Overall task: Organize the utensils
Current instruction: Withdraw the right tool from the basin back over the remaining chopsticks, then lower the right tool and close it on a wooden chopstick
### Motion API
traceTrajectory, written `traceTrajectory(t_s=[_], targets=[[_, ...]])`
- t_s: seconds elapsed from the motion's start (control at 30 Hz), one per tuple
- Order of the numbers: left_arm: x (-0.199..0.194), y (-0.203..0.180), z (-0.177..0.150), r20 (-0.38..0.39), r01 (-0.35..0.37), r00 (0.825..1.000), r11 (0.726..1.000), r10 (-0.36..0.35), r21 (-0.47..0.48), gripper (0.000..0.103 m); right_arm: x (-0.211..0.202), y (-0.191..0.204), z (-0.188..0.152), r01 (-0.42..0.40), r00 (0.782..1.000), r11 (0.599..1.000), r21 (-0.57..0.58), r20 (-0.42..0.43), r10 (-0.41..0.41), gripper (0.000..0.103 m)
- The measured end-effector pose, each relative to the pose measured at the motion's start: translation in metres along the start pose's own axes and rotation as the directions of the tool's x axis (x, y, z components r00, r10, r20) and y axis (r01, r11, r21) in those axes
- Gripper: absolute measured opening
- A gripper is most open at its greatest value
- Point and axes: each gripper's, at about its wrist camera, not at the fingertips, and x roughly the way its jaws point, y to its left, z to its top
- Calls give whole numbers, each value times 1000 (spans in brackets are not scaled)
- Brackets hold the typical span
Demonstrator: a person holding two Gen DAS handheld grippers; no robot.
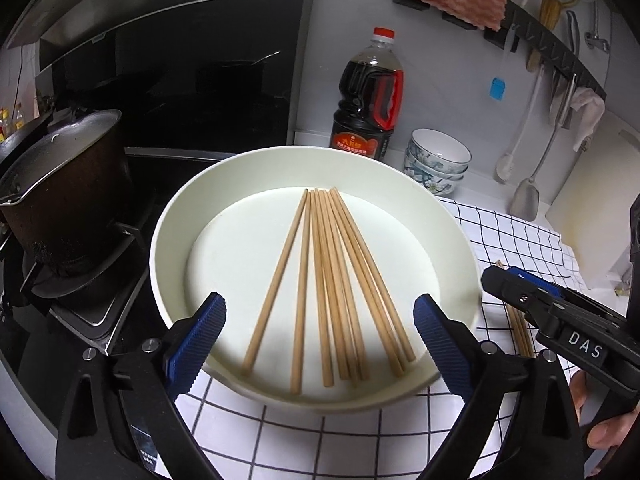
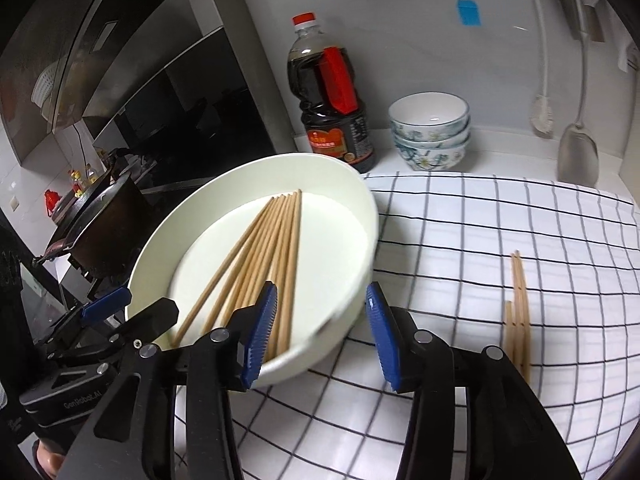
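Blue-padded left gripper (image 1: 320, 340) is hovering wide open and empty over the white dish (image 1: 176, 216) holding most chopsticks (image 1: 332, 280). Right gripper (image 2: 322, 334) is sitting half open, empty; guessing it's fetching the loose chopsticks (image 2: 519, 312) on the checked cloth (image 2: 500, 232) next.

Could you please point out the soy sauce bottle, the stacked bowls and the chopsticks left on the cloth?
soy sauce bottle (image 2: 328, 92): right wrist view, red handle.
stacked bowls (image 2: 430, 136): right wrist view, patterned side.
chopsticks left on the cloth (image 2: 520, 312): right wrist view, mid-shaft.
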Motion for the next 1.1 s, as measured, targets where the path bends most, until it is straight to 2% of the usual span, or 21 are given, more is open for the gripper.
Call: traceTrajectory(t_s=[0.33,0.5,0.57,0.63,0.8,1.1], targets=[[-8,-21,-13,-9,-9,1000,1000,9,23,96,-27,-30,-15,31,999,999,21,21,-31,54],[-11,-34,-21,-10,-7,1000,999,8,35,97,-40,-55,-23,77,997,996,33,19,-78,56],[-12,-40,-24,-10,-4,1000,999,4,40,97,-44,-68,-27,110,994,993,45,10,-110,57],[-12,-47,-27,-15,4,1000,999,-3,47,97,-46,-82,-30,130,991,989,64,-2,-131,63],[-10,-68,-37,-30,15,999,997,-13,72,97,-48,-112,-45,198,980,977,75,-33,-196,63],[-6,-110,-53,-42,33,999,991,-28,131,97,-32,-149,-68,260,961,964,51,-107,-253,63]])
